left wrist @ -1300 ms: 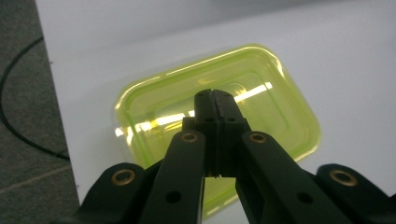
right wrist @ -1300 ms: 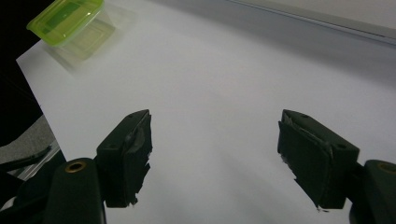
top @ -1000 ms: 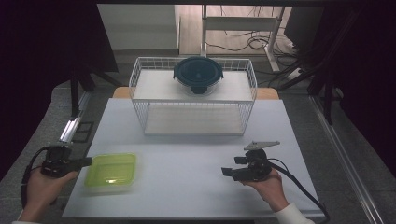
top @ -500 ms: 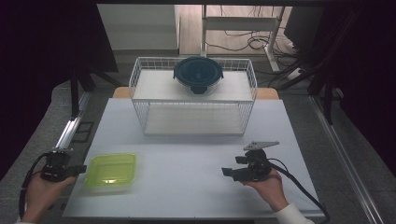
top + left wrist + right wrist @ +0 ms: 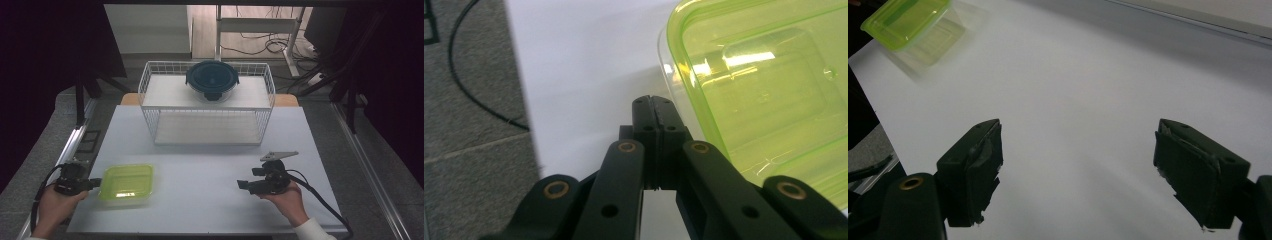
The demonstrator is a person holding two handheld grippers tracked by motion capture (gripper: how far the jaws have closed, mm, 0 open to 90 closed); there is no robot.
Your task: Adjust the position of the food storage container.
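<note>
A clear container with a lime-green lid [image 5: 126,183] [image 5: 764,85] sits on the white table at the near left. My left gripper [image 5: 93,184] [image 5: 655,100] lies at the table's left edge, jaws shut together with nothing between them. Its tip is right beside the container's left rim; I cannot tell whether it touches. My right gripper [image 5: 242,185] [image 5: 1078,150] rests low over the near right of the table. It points left toward the container [image 5: 908,22], jaws wide open and empty.
A white wire basket [image 5: 207,107] stands at the back middle of the table [image 5: 210,165], with a dark blue round lidded bowl [image 5: 212,80] on top of it. Grey floor and a cable [image 5: 469,85] lie past the table's left edge.
My left gripper has sunk a little and drawn toward the near edge, still beside the green container. The right gripper and the container have not moved.
</note>
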